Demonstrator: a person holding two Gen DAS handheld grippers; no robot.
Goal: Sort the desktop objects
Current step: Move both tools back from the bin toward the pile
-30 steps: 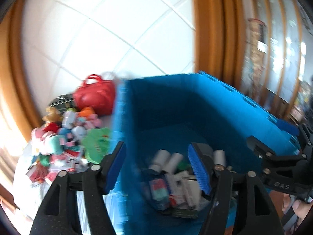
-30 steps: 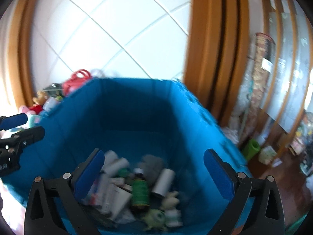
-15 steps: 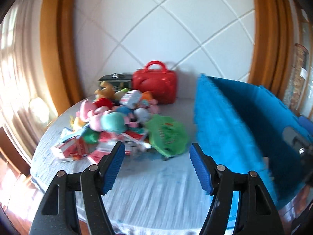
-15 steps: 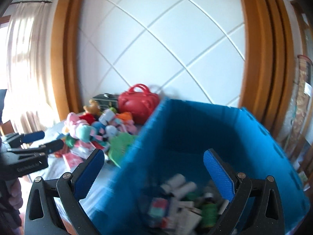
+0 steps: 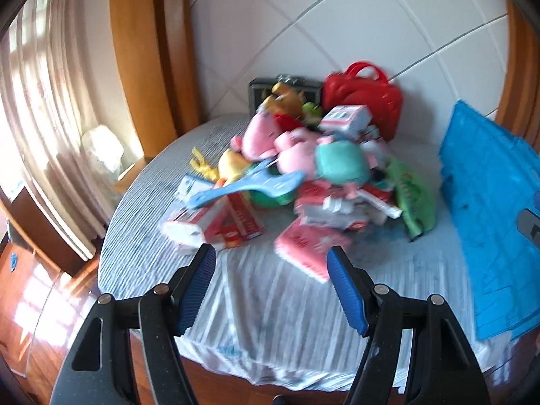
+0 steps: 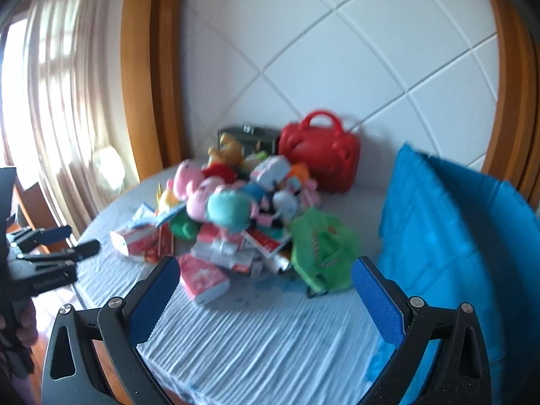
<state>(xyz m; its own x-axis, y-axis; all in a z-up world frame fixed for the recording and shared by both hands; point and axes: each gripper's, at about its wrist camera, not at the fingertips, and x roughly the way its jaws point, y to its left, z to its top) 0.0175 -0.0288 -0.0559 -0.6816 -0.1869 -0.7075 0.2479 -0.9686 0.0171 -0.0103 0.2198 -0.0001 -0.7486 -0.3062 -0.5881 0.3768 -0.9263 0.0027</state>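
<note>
From the left wrist camera, a blue bin (image 5: pixel 489 209) stands at the right edge of a round table covered with a striped cloth (image 5: pixel 270 303). Only its outer wall shows here, so its contents cannot be made out. A red case (image 5: pixel 366 99) with a handle sits at the back against the white tiled wall, closed, with a dark box (image 5: pixel 260 89) just beside it to the left. In front of these lies a heap of loose objects: pink plush toys (image 5: pixel 266 135), a teal plush (image 5: pixel 341 163), a light blue brush (image 5: pixel 243 189) lying across red-and-white cartons (image 5: pixel 219 222), a pink packet (image 5: pixel 307 246) nearest the camera, and a green pouch (image 5: pixel 410 199) between the heap and the bin. The left gripper (image 5: pixel 271 287) hangs above the near part of the cloth, its jaws spread wide with nothing between them, pointing at the pile.

From the right wrist camera, the blue bin (image 6: pixel 452 236) fills the right side, its near corner and part of the inner wall visible; its floor is out of sight. The red case (image 6: pixel 319 158) stands behind the heap, the green pouch (image 6: pixel 320 246) just beside the bin. The right gripper (image 6: pixel 263 297) is held over the cloth, jaws wide apart and empty, aimed between the pile and the bin. The left gripper (image 6: pixel 67 243) appears at the far left edge, level with the table's rim.
</note>
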